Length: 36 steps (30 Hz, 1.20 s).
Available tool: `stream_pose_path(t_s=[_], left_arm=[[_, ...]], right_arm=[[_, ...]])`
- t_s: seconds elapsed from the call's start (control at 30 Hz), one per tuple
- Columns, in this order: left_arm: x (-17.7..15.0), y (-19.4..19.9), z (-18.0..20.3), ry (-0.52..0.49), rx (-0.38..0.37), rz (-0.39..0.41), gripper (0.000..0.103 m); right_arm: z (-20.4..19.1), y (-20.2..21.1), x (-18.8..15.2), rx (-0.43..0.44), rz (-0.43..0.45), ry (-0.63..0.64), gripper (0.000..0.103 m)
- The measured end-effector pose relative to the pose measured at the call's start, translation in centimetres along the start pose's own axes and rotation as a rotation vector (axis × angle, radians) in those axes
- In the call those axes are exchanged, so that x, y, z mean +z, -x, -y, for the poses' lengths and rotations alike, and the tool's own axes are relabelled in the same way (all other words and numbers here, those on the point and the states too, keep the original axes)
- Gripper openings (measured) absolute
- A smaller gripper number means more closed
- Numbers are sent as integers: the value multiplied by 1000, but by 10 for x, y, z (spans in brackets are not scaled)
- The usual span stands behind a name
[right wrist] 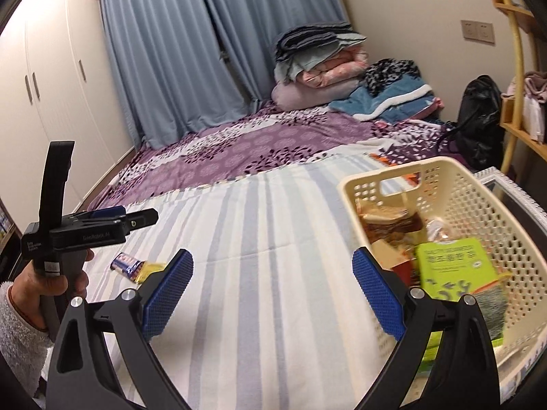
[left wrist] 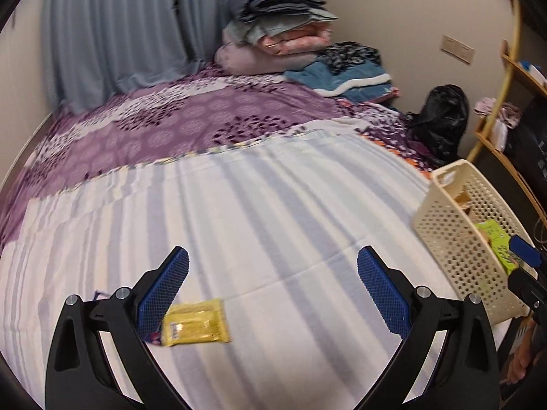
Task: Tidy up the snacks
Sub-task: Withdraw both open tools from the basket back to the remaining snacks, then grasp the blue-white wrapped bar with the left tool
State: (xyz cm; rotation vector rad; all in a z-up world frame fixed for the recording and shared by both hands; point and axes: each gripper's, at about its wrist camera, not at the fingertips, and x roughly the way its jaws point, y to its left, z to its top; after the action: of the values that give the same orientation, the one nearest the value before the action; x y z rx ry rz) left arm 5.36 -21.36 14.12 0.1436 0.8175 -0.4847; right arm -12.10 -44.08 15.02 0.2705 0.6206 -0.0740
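Note:
A yellow snack packet (left wrist: 195, 323) lies flat on the striped sheet, just inside the left finger of my left gripper (left wrist: 273, 273), which is open with nothing between its pads. The right wrist view shows the same packet (right wrist: 133, 268), with a purple end, lying below the left gripper (right wrist: 143, 218), which a hand holds. My right gripper (right wrist: 271, 273) is open and empty above the sheet, at the near left corner of a cream perforated basket (right wrist: 478, 205). Several snacks lie in the basket, among them a green box (right wrist: 451, 266). In the left wrist view the basket (left wrist: 454, 249) is at the right.
The striped sheet (right wrist: 256, 239) covers the near part of a bed with a purple patterned cover (right wrist: 256, 150). Folded blankets (right wrist: 318, 71) are piled at the far end. A black bag (right wrist: 478, 119), a wooden shelf (right wrist: 519, 130) and a framed mirror (right wrist: 512, 191) are on the right, a white wardrobe (right wrist: 51, 85) on the left.

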Motion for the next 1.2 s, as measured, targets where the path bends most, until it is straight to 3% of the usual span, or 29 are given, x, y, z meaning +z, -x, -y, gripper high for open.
stream_pose_path(t_s=[0.57, 0.7, 1.2], left_arm=[[-47, -20, -155, 377, 278, -108, 100], [-61, -35, -178, 472, 306, -143, 100], [-86, -79, -199, 511, 402, -245, 100]], right_arm=[[-56, -48, -21, 87, -123, 80, 94], [-61, -53, -25, 99, -139, 88, 94], [-72, -66, -31, 122, -180, 104, 94]])
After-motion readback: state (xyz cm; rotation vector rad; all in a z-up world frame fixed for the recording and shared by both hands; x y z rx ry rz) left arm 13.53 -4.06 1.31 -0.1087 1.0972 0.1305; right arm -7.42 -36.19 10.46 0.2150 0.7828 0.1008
